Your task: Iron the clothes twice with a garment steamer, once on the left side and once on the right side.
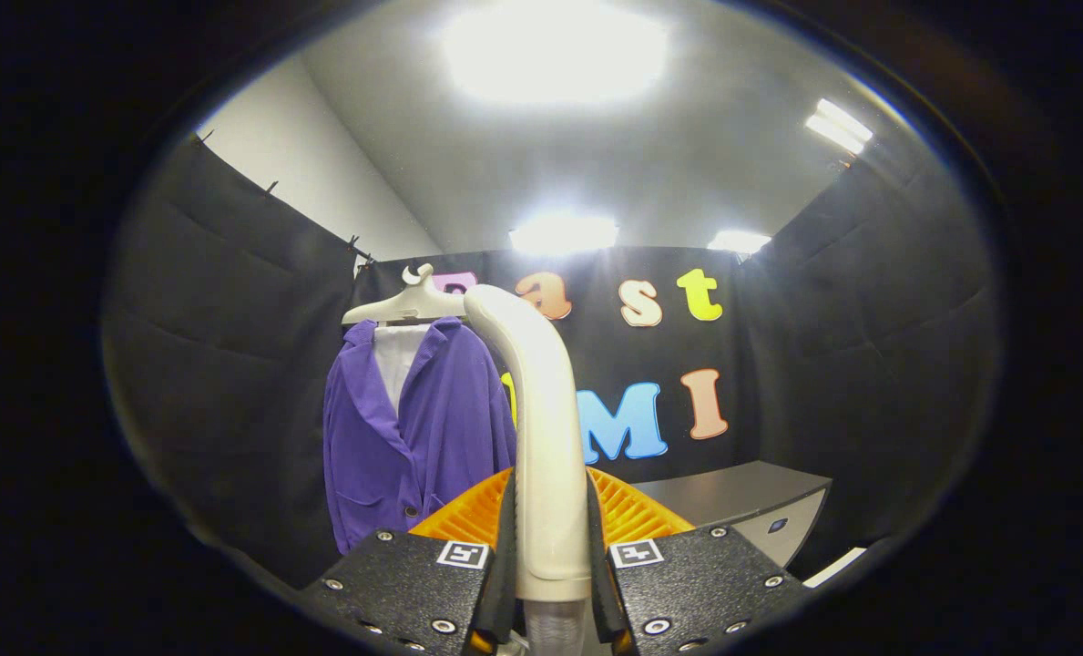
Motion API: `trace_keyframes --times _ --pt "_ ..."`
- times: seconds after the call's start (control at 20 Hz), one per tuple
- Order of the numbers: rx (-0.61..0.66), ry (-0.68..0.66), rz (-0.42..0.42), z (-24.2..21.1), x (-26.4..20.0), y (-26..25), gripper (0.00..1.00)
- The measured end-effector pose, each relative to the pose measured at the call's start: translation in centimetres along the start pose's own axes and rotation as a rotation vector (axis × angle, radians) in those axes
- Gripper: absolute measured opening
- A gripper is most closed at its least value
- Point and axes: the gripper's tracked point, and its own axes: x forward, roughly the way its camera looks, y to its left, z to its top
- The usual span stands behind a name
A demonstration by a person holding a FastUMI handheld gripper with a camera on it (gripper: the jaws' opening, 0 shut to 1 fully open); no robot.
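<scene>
I have the gripper (552,556) clenched on the garment steamer (541,428): both fingers press against the sides of its pale handle, one on each side, low down where the handle meets a clear collar. From that grip the steamer's long axis runs straight up and away from the fingers, nearly upright. Near its top the handle bends over to the left, so the head end points toward the hanging clothes. I cannot see the nozzle face itself from here.

Just behind the handle, between and beyond the fingers, a ribbed orange part (637,512) fans out to both sides; whether it belongs to the steamer or to the gripper I cannot tell.

Beyond the fingers and to the left hangs the purple jacket (413,428), open at the front with a white lining or shirt showing at the collar. It hangs on a white hanger (400,305) against the black booth wall. The steamer's bent top overlaps the jacket's right shoulder in my view; I cannot tell whether they touch.

To the right, beyond the fingers, a grey table (741,497) stands against the wall.
</scene>
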Motion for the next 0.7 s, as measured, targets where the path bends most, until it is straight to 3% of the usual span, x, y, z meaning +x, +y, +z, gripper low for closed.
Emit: trace_keyframes --times 0.15,0.7 --pt "-0.004 0.0 -0.043 -0.8 -0.5 -0.6 0.34" --pt "-0.03 0.062 0.012 -4.2 -3.9 0.8 0.35"
